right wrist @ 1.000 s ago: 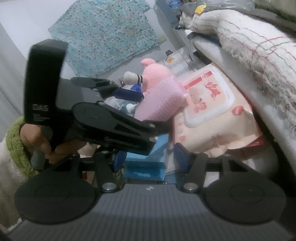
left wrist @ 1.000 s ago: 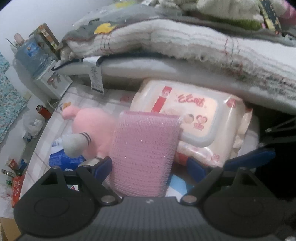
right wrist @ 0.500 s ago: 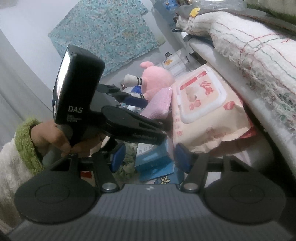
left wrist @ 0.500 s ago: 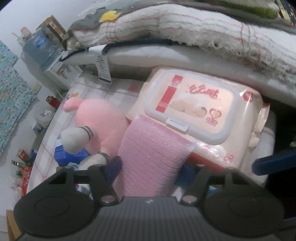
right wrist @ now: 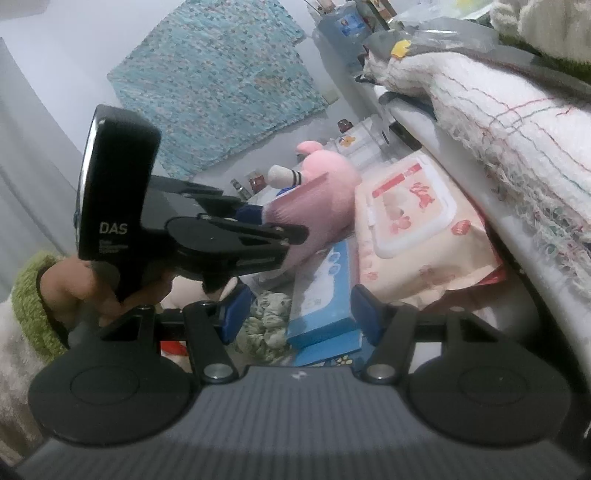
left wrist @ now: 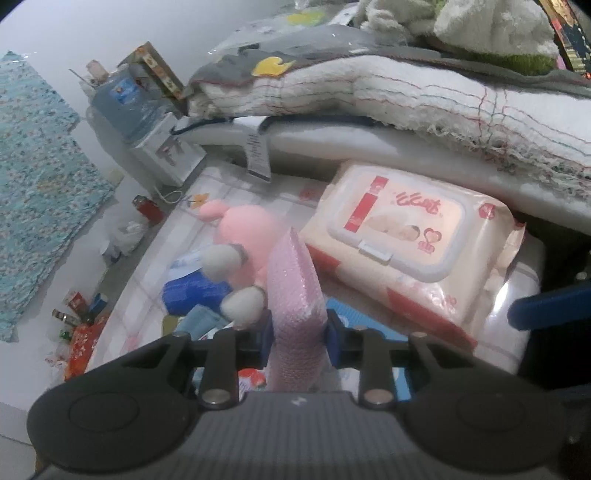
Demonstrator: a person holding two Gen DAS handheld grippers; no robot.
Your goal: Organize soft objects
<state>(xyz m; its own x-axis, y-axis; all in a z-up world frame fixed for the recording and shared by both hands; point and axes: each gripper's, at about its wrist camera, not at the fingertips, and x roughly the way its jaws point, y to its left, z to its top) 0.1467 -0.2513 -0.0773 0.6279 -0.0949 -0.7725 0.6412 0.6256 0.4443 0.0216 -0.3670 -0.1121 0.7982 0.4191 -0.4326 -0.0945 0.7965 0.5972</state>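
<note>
- pink plush toy point(left wrist: 243, 236) lies on the checked cloth point(left wrist: 221, 192), left of the sponge
- left gripper point(left wrist: 298, 332) jaws just closed, now clamped on the pink sponge point(left wrist: 295, 291), squeezed narrow
- wipes pack point(left wrist: 410, 243) just right of the sponge
- right gripper point(right wrist: 295, 314) slack, nothing held, above a blue box point(right wrist: 321, 295)

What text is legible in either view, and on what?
"DAS": white letters on the black body of the left tool.
Smaller print under "DAS": too blurred to read.
Wipes pack: red characters on the lid, too blurred to read.
Hanging fabric tag: print too small.
Water bottle label: unreadable.
Blue box: no legible text.
</note>
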